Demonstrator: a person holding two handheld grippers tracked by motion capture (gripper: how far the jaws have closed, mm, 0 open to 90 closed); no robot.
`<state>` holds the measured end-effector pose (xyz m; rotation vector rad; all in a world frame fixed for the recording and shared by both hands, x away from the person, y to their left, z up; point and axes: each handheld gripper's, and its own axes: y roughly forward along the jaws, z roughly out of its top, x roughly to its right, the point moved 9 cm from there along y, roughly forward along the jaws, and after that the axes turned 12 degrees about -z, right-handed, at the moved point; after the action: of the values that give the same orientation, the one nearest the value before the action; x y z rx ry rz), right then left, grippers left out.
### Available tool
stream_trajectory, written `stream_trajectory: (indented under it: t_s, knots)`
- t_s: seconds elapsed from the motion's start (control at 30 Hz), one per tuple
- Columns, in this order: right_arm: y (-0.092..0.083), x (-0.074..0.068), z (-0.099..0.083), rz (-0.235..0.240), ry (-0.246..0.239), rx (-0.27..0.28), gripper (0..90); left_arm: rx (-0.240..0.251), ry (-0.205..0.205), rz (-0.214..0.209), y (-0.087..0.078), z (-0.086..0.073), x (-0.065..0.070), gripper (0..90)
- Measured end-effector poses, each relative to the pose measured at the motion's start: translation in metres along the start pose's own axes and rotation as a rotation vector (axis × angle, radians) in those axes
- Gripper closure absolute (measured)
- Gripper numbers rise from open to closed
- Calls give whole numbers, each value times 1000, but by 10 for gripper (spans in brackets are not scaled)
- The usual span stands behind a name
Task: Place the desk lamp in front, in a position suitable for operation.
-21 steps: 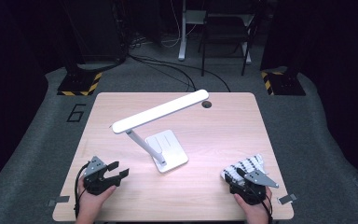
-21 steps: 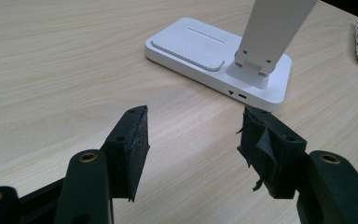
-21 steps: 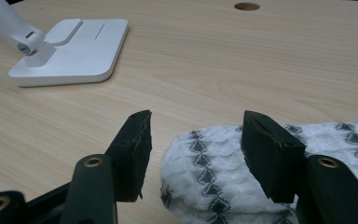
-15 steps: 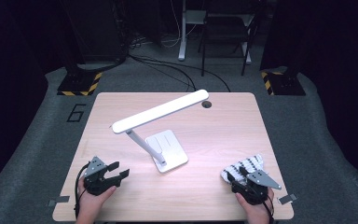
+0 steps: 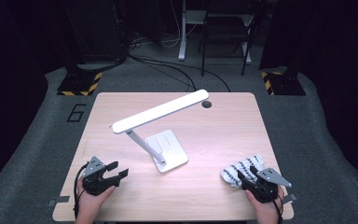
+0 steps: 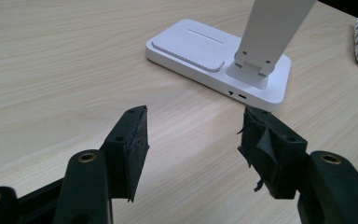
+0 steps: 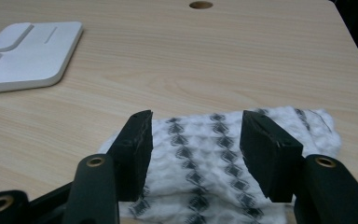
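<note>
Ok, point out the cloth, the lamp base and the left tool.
cloth (image 7: 200, 154), right gripper view, patterned middle.
lamp base (image 5: 168, 147), high view, flat top.
left tool (image 6: 193, 140), left gripper view, midway between open tips.

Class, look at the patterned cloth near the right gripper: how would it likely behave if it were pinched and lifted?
The cloth lies in a soft, rumpled fold with a knobbly weave, so it would probably droop and unfold rather than hold shape. It looks thin, so likely light. Its textured surface should grip well between the right gripper jaws, which stand open over it.
</note>
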<state>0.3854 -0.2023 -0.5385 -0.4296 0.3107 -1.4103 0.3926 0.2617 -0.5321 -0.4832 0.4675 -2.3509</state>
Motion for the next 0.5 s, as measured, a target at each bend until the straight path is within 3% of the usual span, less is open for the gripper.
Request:
stream_trajectory:
  t_s: [0.23,0.4,0.5]
  knots:
    - [4,14,-4,-26,15,-32,411,2,-3,2,-1,0,-1,412]
    - [11,9,-10,-10,-8,-60,374,3,-4,4,-1,0,-1,412]
    - [17,4,-17,-6,-48,-105,344,-2,-9,0,-2,-1,0,412]
